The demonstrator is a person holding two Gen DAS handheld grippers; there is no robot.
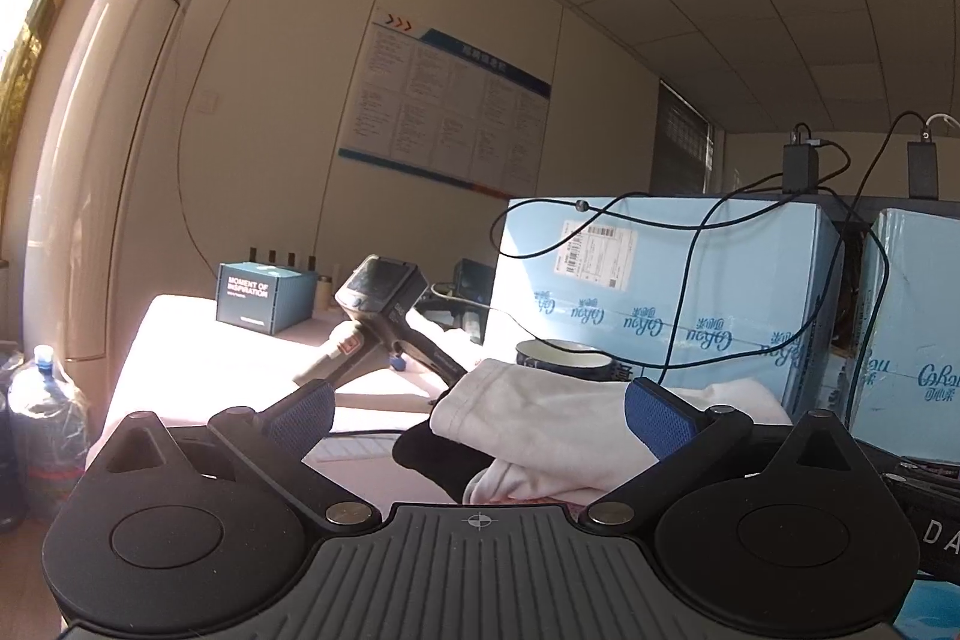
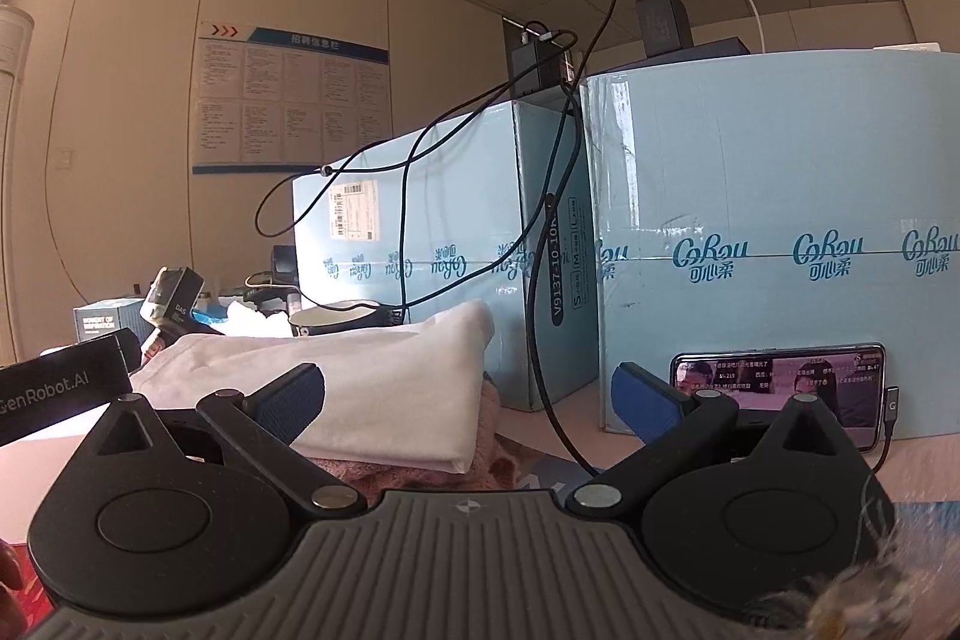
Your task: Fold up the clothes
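Note:
A folded pale cream garment lies on the table in the left wrist view, over a dark garment. My left gripper is open; the cream cloth sits between its blue pads, and I cannot tell whether they touch it. In the right wrist view the same folded white garment rests on a pink knitted garment. My right gripper is open, its left pad in front of the white cloth and its right pad off to the side. Nothing is held.
Two tall light-blue cartons stand close behind the clothes, with black cables hanging over them. A phone leans on the right carton. A dark mug, a spare gripper device, a small blue box and a black box sit nearby.

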